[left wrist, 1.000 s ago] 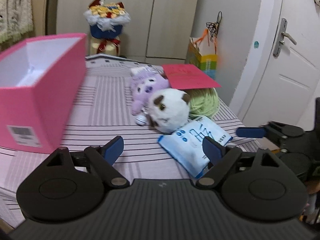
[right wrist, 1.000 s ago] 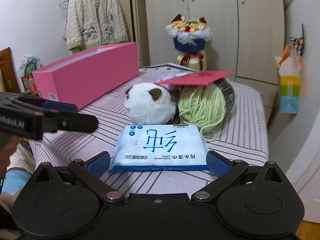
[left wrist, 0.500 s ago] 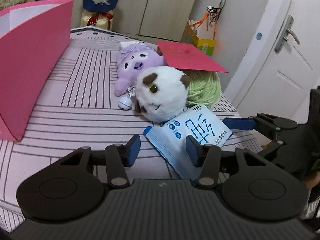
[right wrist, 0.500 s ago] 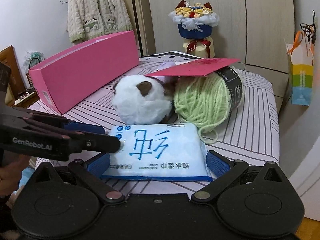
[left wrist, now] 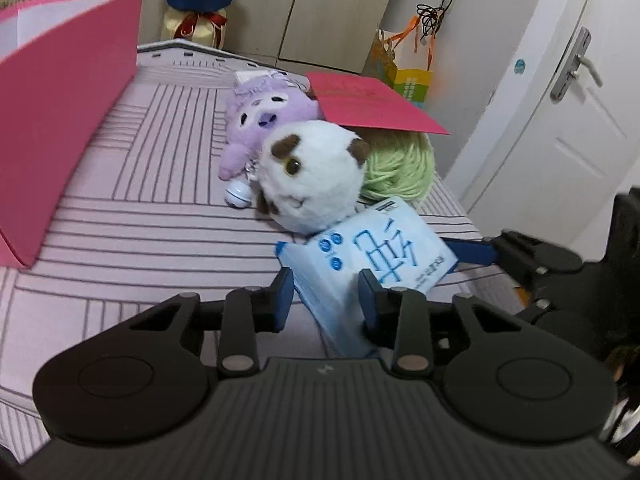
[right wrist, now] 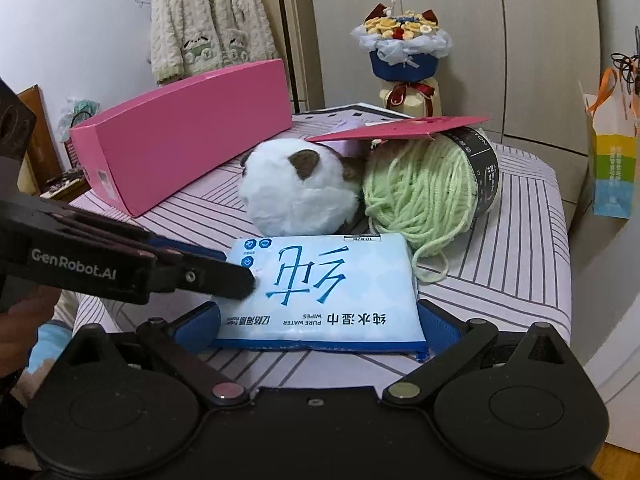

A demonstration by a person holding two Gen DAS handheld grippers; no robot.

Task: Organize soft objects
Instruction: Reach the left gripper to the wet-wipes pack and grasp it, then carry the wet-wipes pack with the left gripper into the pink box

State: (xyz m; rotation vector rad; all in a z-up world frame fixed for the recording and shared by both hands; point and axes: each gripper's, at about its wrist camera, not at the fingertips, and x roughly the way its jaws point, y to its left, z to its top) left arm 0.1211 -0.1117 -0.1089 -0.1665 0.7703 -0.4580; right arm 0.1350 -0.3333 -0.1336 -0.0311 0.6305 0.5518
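While we look along both sets of fingers, this is how things lie:

Wipes pack: we see the blue pack of wet wipes (right wrist: pixel 320 292) lying flat on the striped cloth (right wrist: pixel 516 240), just in front of the white plush (right wrist: pixel 298 192) and the green yarn ball (right wrist: pixel 424 196).
Left gripper: our left gripper (left wrist: pixel 326 294) is closing on one corner of the pack; the corner sits between its blue pads, which look to be touching it.
Right gripper: our right gripper (right wrist: pixel 318 322) stands wide, its fingers flanking the pack's near edge, and we cannot tell whether they press on it.
Purple plush: it (left wrist: pixel 268 120) lies behind the white one, partly under a red card (left wrist: pixel 368 106).
Pink box: it (right wrist: pixel 188 128) stands well apart, on the left.
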